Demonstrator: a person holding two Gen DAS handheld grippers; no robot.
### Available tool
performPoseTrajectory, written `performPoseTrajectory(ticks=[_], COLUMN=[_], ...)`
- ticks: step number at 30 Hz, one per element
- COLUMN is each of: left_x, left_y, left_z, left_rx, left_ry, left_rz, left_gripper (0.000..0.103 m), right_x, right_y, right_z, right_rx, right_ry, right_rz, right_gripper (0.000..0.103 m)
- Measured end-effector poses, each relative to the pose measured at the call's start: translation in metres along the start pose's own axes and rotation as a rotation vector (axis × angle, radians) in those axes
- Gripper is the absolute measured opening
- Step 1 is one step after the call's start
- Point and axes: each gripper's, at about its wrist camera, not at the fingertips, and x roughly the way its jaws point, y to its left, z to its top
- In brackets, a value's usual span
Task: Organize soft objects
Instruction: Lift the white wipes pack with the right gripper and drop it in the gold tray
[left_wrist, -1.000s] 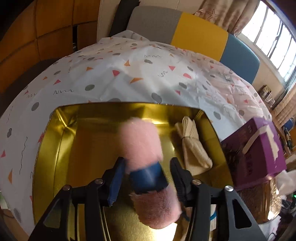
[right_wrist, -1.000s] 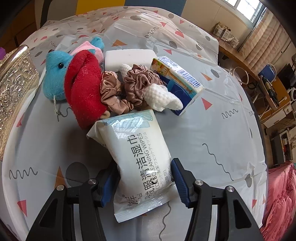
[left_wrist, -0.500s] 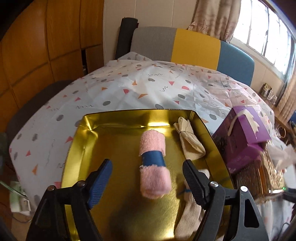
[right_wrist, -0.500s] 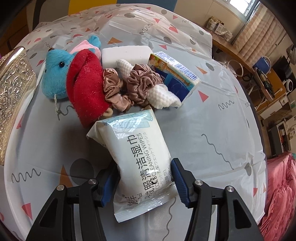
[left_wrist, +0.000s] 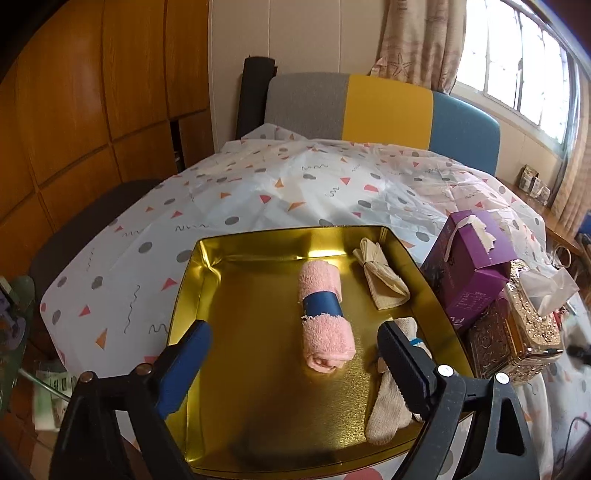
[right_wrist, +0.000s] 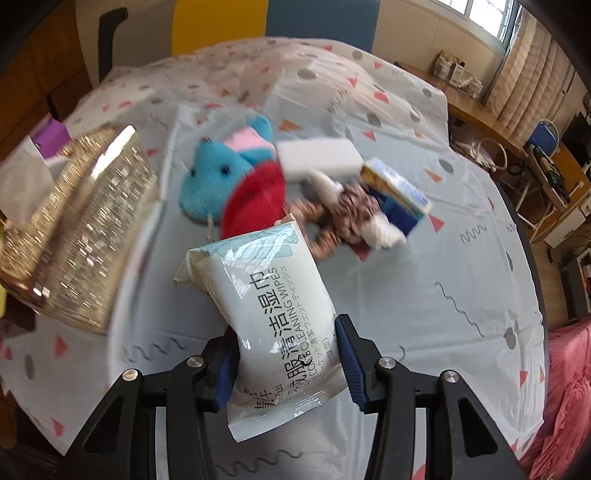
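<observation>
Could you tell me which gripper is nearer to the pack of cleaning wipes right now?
Right. The right gripper has its jaws closed on the pack of cleaning wipes; the left gripper hangs open over the gold tray, with no wipes in its view.

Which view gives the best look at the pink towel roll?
The left wrist view: the pink towel roll lies in full sight in the gold tray, in front of the open left gripper. The right wrist view shows none of it.

A rolled towel lies in the middle of a tray, folded cloths to its right; boxes stand right of the tray.
</observation>
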Motion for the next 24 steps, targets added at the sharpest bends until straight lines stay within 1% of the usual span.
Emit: performPoseTrajectory(ticks=[3, 6, 9, 13, 18, 24], left_x=[-0.003, -0.006, -0.009, -0.011, -0.014, -0.016], left_y=[0.003, 0.004, 0.006, 0.009, 0.010, 0.010], left_z=[0.000, 0.000, -0.001, -0.003, -0.003, -0.006], left_rx=[-0.017, -0.007, -0.011, -0.018, -0.019, -0.012], left_ry=[0.003, -0.005, -0.010, -0.011, -0.014, -0.008], left_rz=[-0.022, -0.016, -0.017, -0.023, -0.028, -0.024], left_gripper=[0.092, 0.092, 0.092, 0.092, 0.092, 0.092], right_x=[-0.007, -0.010, -0.022, -0.038, -0.044, -0.038], right_y=[0.017, 0.029, 0.032, 0.042, 0.059, 0.088], right_z=[0.014, 0.023, 0.036, 0.056, 0.093, 0.153], right_rx=[-0.035, -0.043, -0.009, 0.006, 0.012, 0.023], right_ry=[0.009, 0.017, -0.025, -0.079, -0.119, -0.150], right_rz=[0.035, 0.069, 0.124, 0.167, 0.158, 0.143], right_gripper=[0.049, 0.048, 0.048, 0.048, 0.048, 0.048])
